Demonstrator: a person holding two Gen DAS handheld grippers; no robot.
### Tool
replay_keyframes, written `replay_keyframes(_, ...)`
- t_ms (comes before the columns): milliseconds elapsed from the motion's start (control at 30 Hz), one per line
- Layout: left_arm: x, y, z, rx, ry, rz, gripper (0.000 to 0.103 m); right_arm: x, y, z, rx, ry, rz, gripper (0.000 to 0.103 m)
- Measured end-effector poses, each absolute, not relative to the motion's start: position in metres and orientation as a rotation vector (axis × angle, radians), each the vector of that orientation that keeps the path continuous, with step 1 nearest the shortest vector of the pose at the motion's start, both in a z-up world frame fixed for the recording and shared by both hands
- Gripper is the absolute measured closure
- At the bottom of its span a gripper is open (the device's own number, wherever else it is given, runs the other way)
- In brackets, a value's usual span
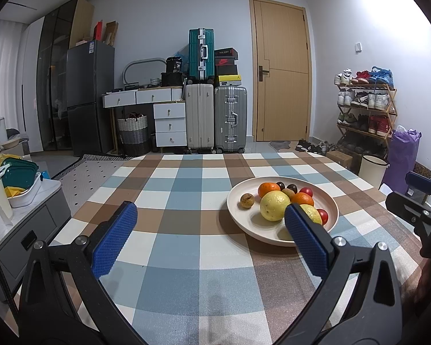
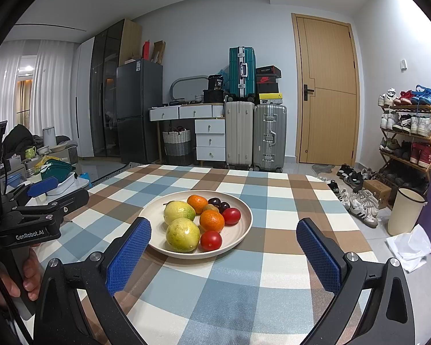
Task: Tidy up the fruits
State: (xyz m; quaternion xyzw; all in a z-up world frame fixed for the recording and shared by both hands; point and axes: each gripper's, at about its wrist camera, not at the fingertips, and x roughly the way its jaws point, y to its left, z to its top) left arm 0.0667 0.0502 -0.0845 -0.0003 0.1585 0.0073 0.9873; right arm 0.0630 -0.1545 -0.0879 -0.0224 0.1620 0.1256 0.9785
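1. Left wrist view: the left gripper (image 1: 209,234) gapes wide, empty, above the checked tablecloth (image 1: 186,258); the fruit plate (image 1: 244,218) lies just right
2. Right wrist view: the right gripper (image 2: 224,254) is spread wide, empty; the near tomato (image 2: 211,240) looks soft and smooth, so pinch its sides lightly

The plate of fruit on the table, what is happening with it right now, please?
A person holds a two-finger gripper in each hand above a checked tablecloth. Both the left gripper and the right gripper are open and hold nothing. The fruit all lies on the round plate: two yellow-green fruits, two oranges, two red tomatoes, some dark plums and small brown fruits. Neither gripper touches any fruit.
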Motion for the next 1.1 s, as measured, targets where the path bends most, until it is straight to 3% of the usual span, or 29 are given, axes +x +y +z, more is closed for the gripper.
replay_keyframes(1100,0.0674,0.0531,-0.0845,-0.002,0.320,0.016,0.001,0.0629,-0.1546,-0.0882,-0.045,0.326,0.253,0.000)
